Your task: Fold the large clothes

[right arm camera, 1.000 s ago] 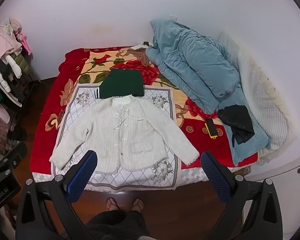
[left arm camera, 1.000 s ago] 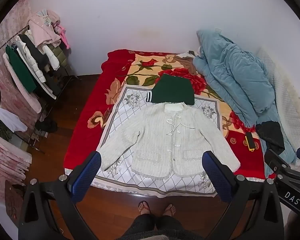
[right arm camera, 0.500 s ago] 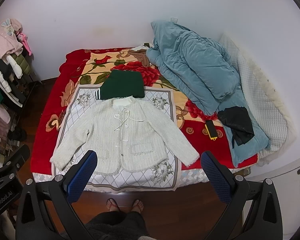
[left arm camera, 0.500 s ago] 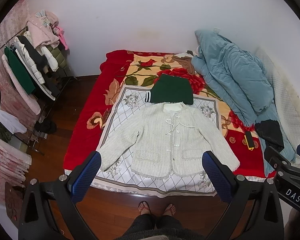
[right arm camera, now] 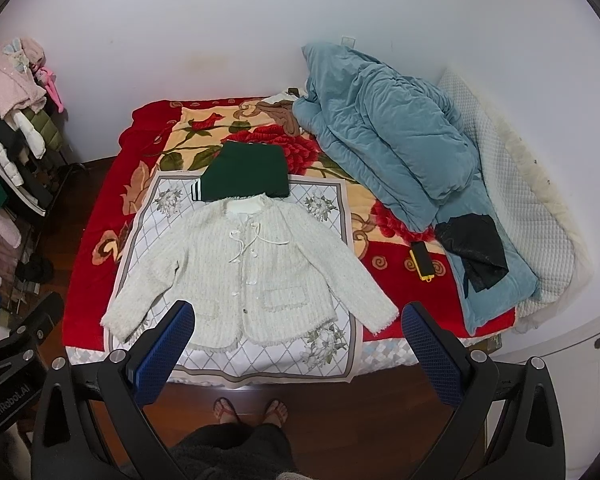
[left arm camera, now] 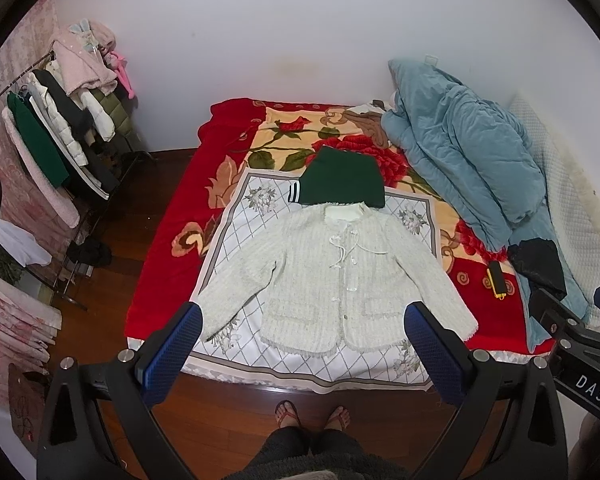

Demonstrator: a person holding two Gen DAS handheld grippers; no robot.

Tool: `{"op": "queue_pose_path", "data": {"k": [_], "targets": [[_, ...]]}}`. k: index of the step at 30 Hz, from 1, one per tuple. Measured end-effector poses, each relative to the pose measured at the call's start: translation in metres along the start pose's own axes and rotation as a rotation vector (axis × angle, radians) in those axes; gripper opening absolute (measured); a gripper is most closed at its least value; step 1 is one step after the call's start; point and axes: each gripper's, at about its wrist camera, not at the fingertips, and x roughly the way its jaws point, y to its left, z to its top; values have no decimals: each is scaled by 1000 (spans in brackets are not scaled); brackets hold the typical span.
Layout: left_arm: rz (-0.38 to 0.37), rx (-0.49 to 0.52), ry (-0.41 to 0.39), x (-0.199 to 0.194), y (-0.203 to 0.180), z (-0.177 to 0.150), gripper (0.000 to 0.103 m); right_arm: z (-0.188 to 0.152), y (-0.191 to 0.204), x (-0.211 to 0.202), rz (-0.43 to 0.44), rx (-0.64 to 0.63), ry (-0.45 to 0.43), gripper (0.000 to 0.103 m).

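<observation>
A cream tweed jacket [left arm camera: 332, 276] lies spread flat, front up, sleeves out, on a white patterned cloth [left arm camera: 260, 344] at the near end of the bed; it also shows in the right wrist view [right arm camera: 256, 272]. A folded dark green garment [left arm camera: 342, 178] lies just beyond its collar, also seen in the right wrist view [right arm camera: 246, 178]. My left gripper [left arm camera: 302, 316] is open and empty, held high above the floor in front of the bed. My right gripper [right arm camera: 298, 316] is open and empty beside it.
The bed carries a red floral blanket [left arm camera: 168, 248], a heaped teal duvet [left arm camera: 468, 160], a black bag [left arm camera: 538, 260] and a yellow-edged phone [left arm camera: 496, 280] at right. A clothes rack [left arm camera: 60, 128] stands at left. The person's sandalled feet [left arm camera: 312, 414] stand on the wooden floor.
Both grippers have shifted very slightly; the view of the bed has barely moved. The jacket and green garment lie as before.
</observation>
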Motion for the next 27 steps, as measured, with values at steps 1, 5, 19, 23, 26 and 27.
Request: {"op": "queue_pose_path", "data": {"k": [1, 5, 19, 23, 26, 27], "targets": [[-1, 2, -1, -1, 1, -1, 103, -2, 0, 0, -2, -1, -1, 103], [-3, 1, -8, -2, 5, -4, 103, -1, 0, -1, -2, -1, -2, 103], [-6, -1, -16, -4, 6, -4, 103, 1, -3, -12, -7, -4, -11, 103], [-7, -1, -16, -4, 5, -4, 103, 2, -3, -13, -7, -5, -12, 103], [-7, -2, -17, -4, 6, -4, 103, 3, -3, -14, -8, -4, -14, 103], [-7, -2, -17, -4, 6, -4, 103, 3, -4, -15, -8, -5, -13, 103]]}}
